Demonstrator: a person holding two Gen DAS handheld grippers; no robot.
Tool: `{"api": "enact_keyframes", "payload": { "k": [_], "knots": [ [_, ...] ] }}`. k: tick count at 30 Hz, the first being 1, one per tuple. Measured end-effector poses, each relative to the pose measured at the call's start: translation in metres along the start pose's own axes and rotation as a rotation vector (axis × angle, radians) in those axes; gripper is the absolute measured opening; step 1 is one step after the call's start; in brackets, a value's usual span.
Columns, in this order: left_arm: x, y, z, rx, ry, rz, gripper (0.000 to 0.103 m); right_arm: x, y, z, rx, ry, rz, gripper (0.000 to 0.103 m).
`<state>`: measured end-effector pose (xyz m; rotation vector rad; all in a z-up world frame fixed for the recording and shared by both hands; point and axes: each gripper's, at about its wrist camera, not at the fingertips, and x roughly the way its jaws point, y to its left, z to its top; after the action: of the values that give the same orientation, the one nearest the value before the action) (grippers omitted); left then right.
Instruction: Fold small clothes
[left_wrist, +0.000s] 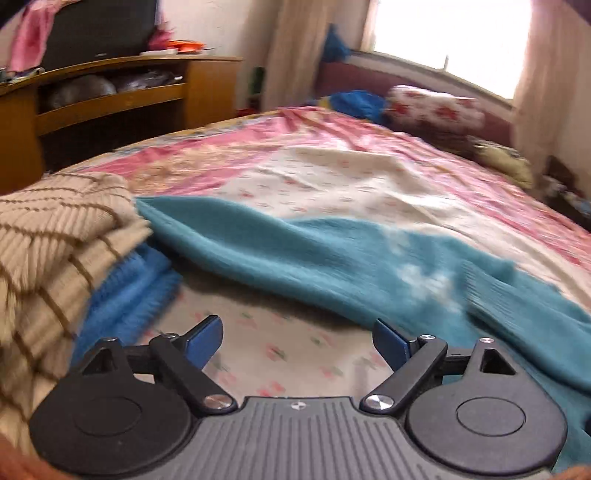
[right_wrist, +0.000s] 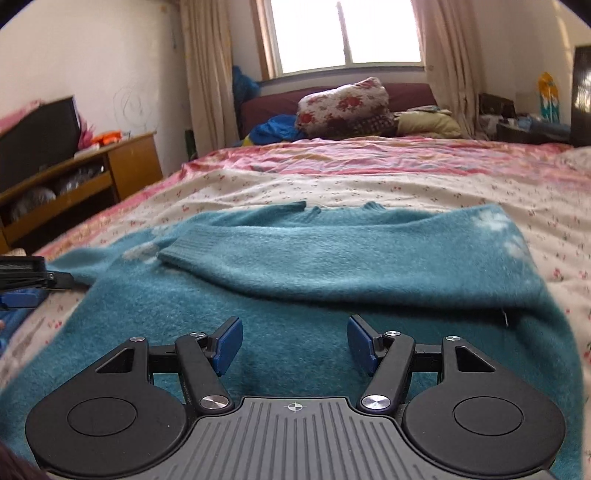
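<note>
Right gripper (right_wrist: 294, 343): jaws apart, nothing between them. It hangs directly over the lower body of the teal sweater (right_wrist: 332, 266), which lies flat on the bed (right_wrist: 406, 184). The knit fills the space under and ahead of the fingers.

Left gripper (left_wrist: 297, 341): jaws apart, empty. It sits over bare floral sheet; the sweater's near edge lies ahead and to its right, close but not touching as far as can be told.

Governing relation: the sweater runs from the right gripper away toward the window (right_wrist: 347, 33), collar at the far end. One sleeve (right_wrist: 295, 254) is laid crosswise over the chest, cuff pointing left. The right gripper is the nearer of the two, already above the cloth; the left must travel rightward to reach the hem or side edge. In my judgement the next fold calls for both to take the near hem, or the left to take the left side.

View differences: the right wrist view shows the collar, the crossed sleeve and the left gripper at the frame's left edge. The left wrist view alone shows a striped beige knit (left_wrist: 55, 236) stacked on a blue garment (left_wrist: 125, 291), just left of the sweater. That view is motion-blurred; fine detail is unreliable.
</note>
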<state>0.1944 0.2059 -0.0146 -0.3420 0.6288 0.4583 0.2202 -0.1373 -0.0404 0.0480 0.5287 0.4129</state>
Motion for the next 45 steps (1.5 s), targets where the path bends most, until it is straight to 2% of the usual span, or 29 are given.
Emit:
{"api": "enact_keyframes", "payload": {
  "k": [3, 7, 9, 11, 12, 17, 20, 22, 23, 26, 31, 35, 37, 40, 42, 45],
  "knots": [
    [0.02, 0.015, 0.01, -0.081, 0.023, 0.017, 0.083, -0.002, -0.007, 0.0, 0.023, -0.013, 0.029, 0.053],
    [0.034, 0.023, 0.015, -0.146, 0.019, 0.089, 0.082, -0.004, -0.012, 0.002, 0.034, -0.029, 0.047, 0.048],
    [0.039, 0.027, 0.019, -0.181, 0.014, 0.098, 0.08, -0.005, -0.013, 0.001, 0.036, -0.029, 0.062, 0.044],
    [0.043, 0.033, 0.021, -0.227, 0.012, 0.092, 0.073, -0.005, -0.011, 0.0, 0.025, -0.03, 0.074, 0.041],
    [0.046, 0.037, 0.022, -0.261, 0.013, 0.098, 0.068, -0.006, -0.009, 0.0, 0.019, -0.031, 0.08, 0.041],
    [0.06, 0.054, 0.029, -0.388, -0.005, 0.121, 0.064, -0.006, -0.006, 0.0, 0.018, -0.027, 0.097, 0.041],
    [0.069, 0.052, 0.037, -0.387, -0.002, 0.128, 0.05, -0.005, -0.006, -0.001, 0.028, -0.023, 0.099, 0.041],
    [0.074, 0.052, 0.042, -0.391, 0.0, 0.122, 0.031, -0.005, -0.007, 0.0, 0.03, -0.024, 0.097, 0.041],
    [0.075, 0.051, 0.045, -0.387, -0.004, 0.123, 0.026, -0.006, -0.007, 0.0, 0.033, -0.024, 0.098, 0.041],
    [0.067, 0.045, 0.054, -0.352, -0.027, 0.111, 0.019, -0.006, -0.009, 0.001, 0.049, -0.024, 0.106, 0.036],
    [0.029, 0.009, 0.075, -0.295, -0.106, -0.038, 0.018, -0.01, -0.012, 0.004, 0.069, -0.033, 0.117, 0.032],
    [-0.007, -0.051, 0.086, -0.181, -0.156, -0.256, 0.018, -0.017, -0.017, 0.008, 0.083, -0.057, 0.115, 0.032],
    [-0.022, -0.087, 0.084, -0.103, -0.146, -0.363, 0.018, -0.021, -0.02, 0.011, 0.091, -0.071, 0.109, 0.032],
    [-0.035, -0.138, 0.069, 0.027, -0.088, -0.518, 0.018, -0.025, -0.027, 0.015, 0.116, -0.088, 0.102, 0.032],
    [-0.039, -0.174, 0.051, 0.147, -0.049, -0.559, 0.018, -0.028, -0.033, 0.017, 0.128, -0.097, 0.089, 0.032],
    [-0.043, -0.206, 0.021, 0.322, -0.041, -0.551, 0.022, -0.03, -0.045, 0.019, 0.155, -0.101, 0.069, 0.033]
  ]
}}
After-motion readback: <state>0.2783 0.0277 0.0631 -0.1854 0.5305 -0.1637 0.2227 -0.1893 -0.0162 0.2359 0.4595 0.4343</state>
